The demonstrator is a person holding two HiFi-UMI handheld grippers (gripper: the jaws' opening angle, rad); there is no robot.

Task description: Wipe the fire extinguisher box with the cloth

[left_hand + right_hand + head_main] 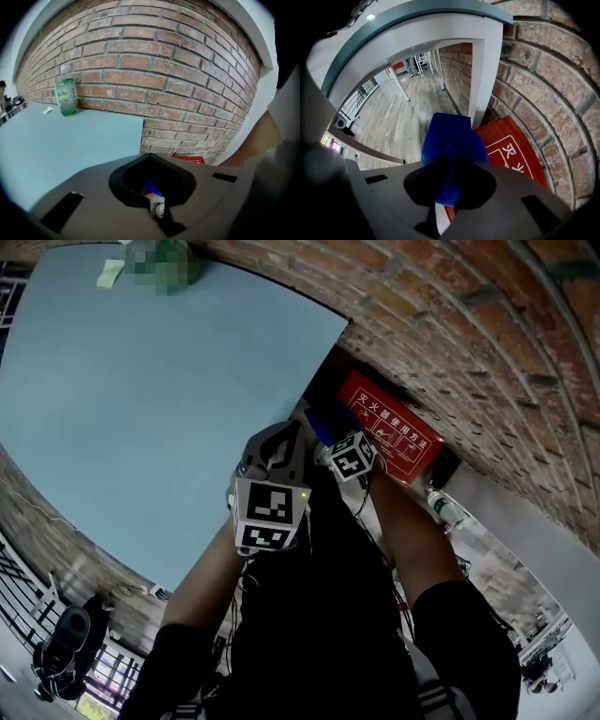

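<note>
The red fire extinguisher box (394, 435) with white print lies low against the brick wall, beside the table's edge. My right gripper (334, 435) is shut on a bunched blue cloth (322, 420), held just left of the box. In the right gripper view the cloth (449, 140) sticks out ahead of the jaws, overlapping the near edge of the box (513, 152). My left gripper (272, 465) hangs close beside the right one, over the table's corner. Its jaws are hidden behind its own body. A corner of the box (190, 160) shows below the table.
A blue-grey table (141, 399) fills the left, with a green jar (66, 96) and a paper scrap (48, 110) at its far side by the brick wall (154, 70). A white table leg (483, 79) stands by the box. A plastic bottle (448, 510) lies right of it.
</note>
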